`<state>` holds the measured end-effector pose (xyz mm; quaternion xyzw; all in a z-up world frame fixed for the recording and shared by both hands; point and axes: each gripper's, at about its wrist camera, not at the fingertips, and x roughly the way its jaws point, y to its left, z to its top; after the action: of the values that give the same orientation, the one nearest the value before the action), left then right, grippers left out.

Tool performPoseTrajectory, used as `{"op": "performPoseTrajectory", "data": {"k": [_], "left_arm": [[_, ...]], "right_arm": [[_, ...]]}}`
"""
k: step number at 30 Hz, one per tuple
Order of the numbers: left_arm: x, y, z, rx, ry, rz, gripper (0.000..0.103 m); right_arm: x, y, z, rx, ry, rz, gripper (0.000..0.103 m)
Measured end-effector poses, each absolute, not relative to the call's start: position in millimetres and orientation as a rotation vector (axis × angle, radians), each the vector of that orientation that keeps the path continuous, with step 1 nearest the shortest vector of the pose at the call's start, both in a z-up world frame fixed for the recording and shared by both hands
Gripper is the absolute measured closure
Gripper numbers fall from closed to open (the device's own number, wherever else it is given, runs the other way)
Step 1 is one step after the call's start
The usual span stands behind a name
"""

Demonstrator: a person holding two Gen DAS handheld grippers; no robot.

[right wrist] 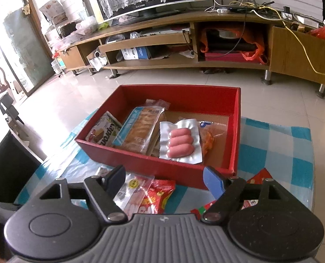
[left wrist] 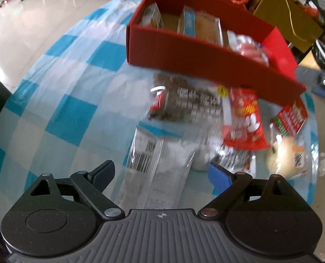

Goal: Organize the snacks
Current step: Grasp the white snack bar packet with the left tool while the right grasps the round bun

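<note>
A red cardboard box (right wrist: 151, 164) (left wrist: 184, 52) stands on a blue-and-white checked cloth. It holds a wafer pack (right wrist: 103, 132), a long biscuit pack (right wrist: 140, 129) and a sausage pack (right wrist: 181, 141). Loose snacks lie on the cloth before the box: a clear pack with a barcode (left wrist: 156, 166), a brown granola-like pack (left wrist: 184, 100), a red bag (left wrist: 243, 120) (right wrist: 156, 195) and a bun in a clear wrapper (left wrist: 285, 151). My left gripper (left wrist: 160, 173) is open, its jaws either side of the barcode pack. My right gripper (right wrist: 164, 179) is open and empty above the red bag.
A tiled floor surrounds the round table (left wrist: 74, 114). A long wooden TV stand (right wrist: 184, 43) with a screen, cables and orange bags runs along the back. A dark chair (right wrist: 6, 107) stands at the left.
</note>
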<state>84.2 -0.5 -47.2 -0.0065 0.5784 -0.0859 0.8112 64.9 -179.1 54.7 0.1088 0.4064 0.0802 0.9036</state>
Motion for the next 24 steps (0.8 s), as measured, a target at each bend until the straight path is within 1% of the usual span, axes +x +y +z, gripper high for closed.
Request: {"op": "performPoseTrajectory", "data": {"k": [5, 7, 9, 10, 11, 12, 15, 20, 22, 23, 24], "left_arm": [[81.9, -5.6, -62.5, 0.032, 1.264, -0.168, 0.007], [77.5, -7.9, -61.3, 0.063, 1.254, -0.162, 0.011], [74.1, -6.8, -59.7, 0.089, 1.241, -0.153, 0.023], [72.5, -5.8, -58.1, 0.095, 1.235, -0.154, 0.027], [71.0, -3.6, -56.2, 0.087, 1.233, -0.165, 0.035], [70.0, -1.2, -54.8, 0.078, 1.233, -0.172, 0.038], [70.0, 5.8, -52.8, 0.04, 1.24, -0.185, 0.042], [69.0, 7.3, -49.1, 0.026, 1.241, -0.203, 0.045], [68.7, 6.5, -48.9, 0.03, 1.241, -0.211, 0.046], [68.6, 6.9, -49.0, 0.031, 1.242, -0.215, 0.046], [68.8, 7.8, -49.2, 0.029, 1.245, -0.216, 0.045]], "right_arm": [[52.3, -180.1, 54.0, 0.23, 0.847, 0.171, 0.024], [48.7, -184.1, 50.7, 0.229, 0.859, 0.166, 0.024], [46.1, -189.4, 46.4, 0.229, 0.876, 0.155, 0.024], [45.2, -192.5, 43.2, 0.228, 0.889, 0.146, 0.024], [44.7, -195.8, 39.7, 0.227, 0.901, 0.136, 0.024], [44.1, -199.0, 36.2, 0.225, 0.913, 0.126, 0.024], [46.0, -210.2, 20.4, 0.229, 0.969, 0.084, 0.024], [49.4, -220.2, -7.1, 0.285, 1.077, 0.051, 0.024], [43.5, -218.2, -6.6, 0.317, 1.083, 0.08, 0.024], [38.9, -215.1, -5.1, 0.327, 1.082, 0.096, 0.022], [33.4, -210.9, -4.5, 0.331, 1.086, 0.102, 0.021]]}}
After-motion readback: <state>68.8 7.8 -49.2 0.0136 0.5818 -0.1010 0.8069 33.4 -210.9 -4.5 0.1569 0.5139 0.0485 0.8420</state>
